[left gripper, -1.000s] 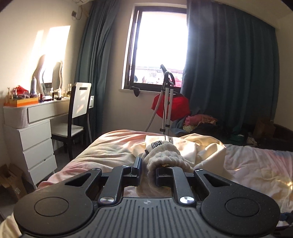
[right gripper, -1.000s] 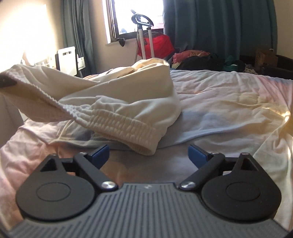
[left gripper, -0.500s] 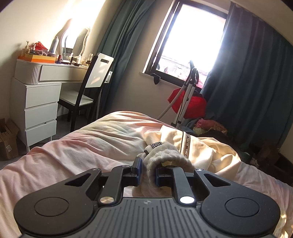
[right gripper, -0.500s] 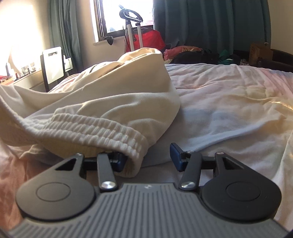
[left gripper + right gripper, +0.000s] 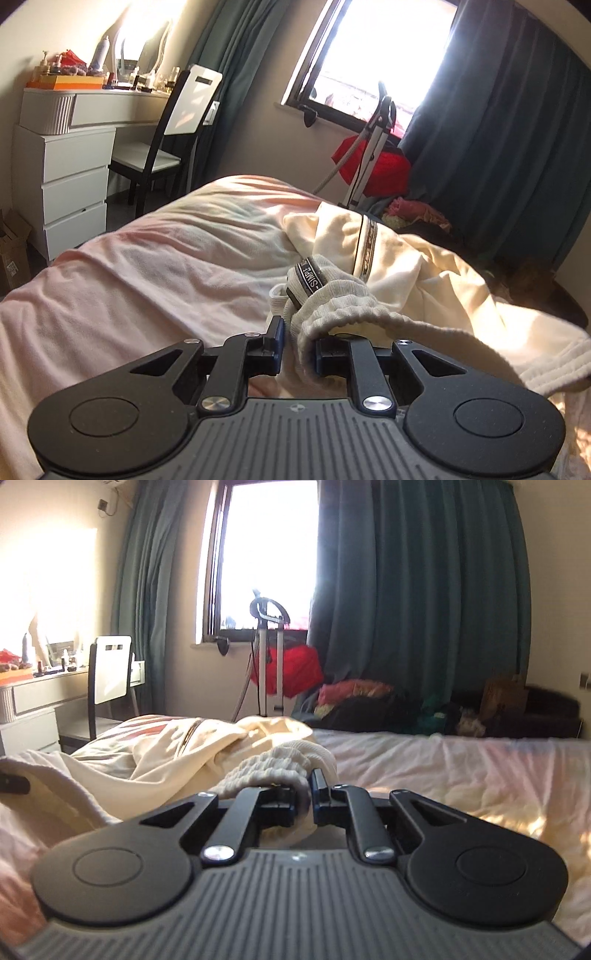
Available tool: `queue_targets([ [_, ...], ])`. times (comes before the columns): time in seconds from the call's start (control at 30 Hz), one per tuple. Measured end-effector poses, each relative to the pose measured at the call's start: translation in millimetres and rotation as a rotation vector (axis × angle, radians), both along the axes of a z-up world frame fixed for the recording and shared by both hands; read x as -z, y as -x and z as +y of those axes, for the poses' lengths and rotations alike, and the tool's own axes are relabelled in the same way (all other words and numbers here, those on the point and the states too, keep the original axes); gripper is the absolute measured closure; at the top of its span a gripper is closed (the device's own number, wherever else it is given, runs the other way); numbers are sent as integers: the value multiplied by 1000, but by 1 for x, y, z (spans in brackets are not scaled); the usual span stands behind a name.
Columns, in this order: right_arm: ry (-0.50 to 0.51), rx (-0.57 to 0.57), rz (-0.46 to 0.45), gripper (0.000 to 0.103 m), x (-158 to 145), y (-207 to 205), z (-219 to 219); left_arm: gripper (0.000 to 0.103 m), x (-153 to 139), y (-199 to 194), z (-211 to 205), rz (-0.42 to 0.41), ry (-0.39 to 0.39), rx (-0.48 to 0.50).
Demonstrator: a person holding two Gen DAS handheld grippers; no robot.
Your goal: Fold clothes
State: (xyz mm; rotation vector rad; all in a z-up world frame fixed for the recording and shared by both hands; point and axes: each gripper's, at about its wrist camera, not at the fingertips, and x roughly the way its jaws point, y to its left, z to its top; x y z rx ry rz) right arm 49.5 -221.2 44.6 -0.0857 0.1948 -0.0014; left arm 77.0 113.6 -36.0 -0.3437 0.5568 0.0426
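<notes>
A cream garment [image 5: 424,280] with a ribbed elastic waistband and a striped trim lies bunched on the pink bedsheet [image 5: 147,266]. My left gripper [image 5: 298,343] is shut on one end of the waistband, beside a black woven label. In the right wrist view the same garment [image 5: 166,760] spreads out to the left. The jaws of my right gripper [image 5: 304,797] are closing, and its pads press on a ribbed fold of the waistband, held a little above the sheet [image 5: 443,768].
A white dresser [image 5: 70,177] and a chair [image 5: 173,122] stand left of the bed. Beyond its far edge are a steamer stand [image 5: 269,657], a red bag [image 5: 295,672], a heap of clothes [image 5: 354,698] and dark curtains under the window.
My right gripper went from wide open to closed on the waistband fold and rose with it. My left gripper kept its grip while it sank a little and rolled.
</notes>
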Motion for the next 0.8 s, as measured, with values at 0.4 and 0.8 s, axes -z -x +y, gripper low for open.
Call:
queue_targets([
  [0.4, 236, -137, 335, 87, 37, 19, 23, 65, 26, 39, -19, 211, -109, 207],
  [0.8, -347, -283, 555, 30, 29, 26, -38, 19, 1, 62, -16, 88, -13, 229],
])
